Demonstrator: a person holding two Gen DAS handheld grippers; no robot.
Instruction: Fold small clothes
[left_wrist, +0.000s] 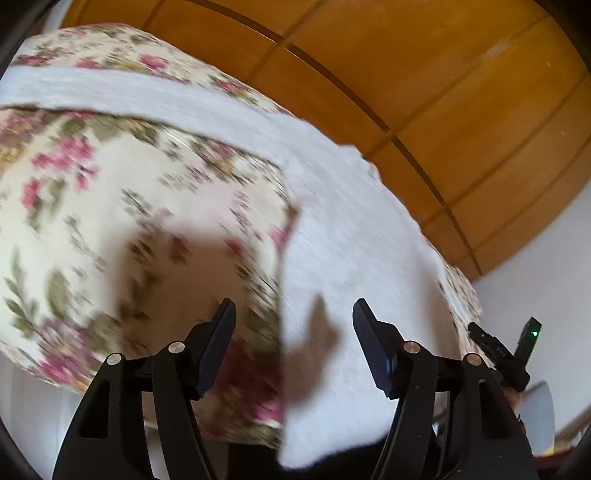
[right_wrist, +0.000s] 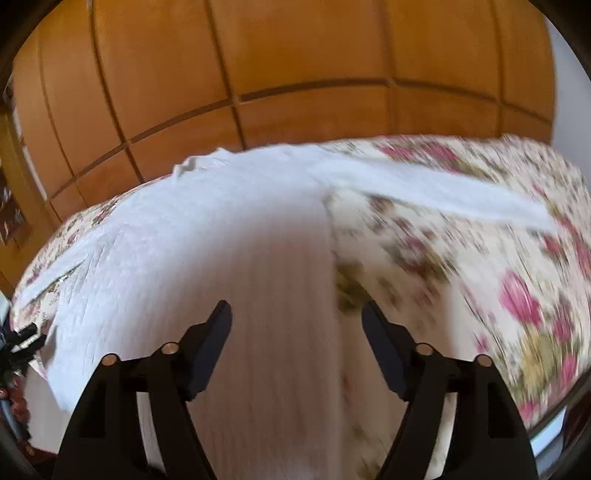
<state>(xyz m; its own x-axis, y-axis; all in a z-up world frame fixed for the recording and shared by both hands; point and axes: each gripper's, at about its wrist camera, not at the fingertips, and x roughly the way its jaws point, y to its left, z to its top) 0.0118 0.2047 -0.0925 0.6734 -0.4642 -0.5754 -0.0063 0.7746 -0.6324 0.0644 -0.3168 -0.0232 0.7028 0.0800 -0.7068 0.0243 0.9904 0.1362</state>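
Left wrist view: white ribbed knit garment (left_wrist: 343, 229) is lying spread flat on the floral-print bed cover (left_wrist: 110, 192), its body running from 6 o'clock up toward 1 o'clock and one long sleeve (left_wrist: 110, 88) stretching away toward 10 o'clock. Left gripper (left_wrist: 293, 310) is hovering with jaws spread wide and nothing between them, straddling the garment's long side edge near the hem. Second black tool with a green light (left_wrist: 513, 347), probably the other gripper, is showing at 3 o'clock.

Right wrist view: right gripper (right_wrist: 295, 310) is likewise standing wide apart and empty, above the opposite side edge of the same garment (right_wrist: 207, 236); a sleeve (right_wrist: 443, 188) is trailing toward 2 o'clock across the bed cover (right_wrist: 498, 280). Orange wooden panelled wardrobe (right_wrist: 277, 66) is filling the background at 12 o'clock.

Judgement: each tool is sitting nearest its own side edge, the long axis running away from both, so a lengthwise fold looks likely. Motion blur is obscuring finer detail.
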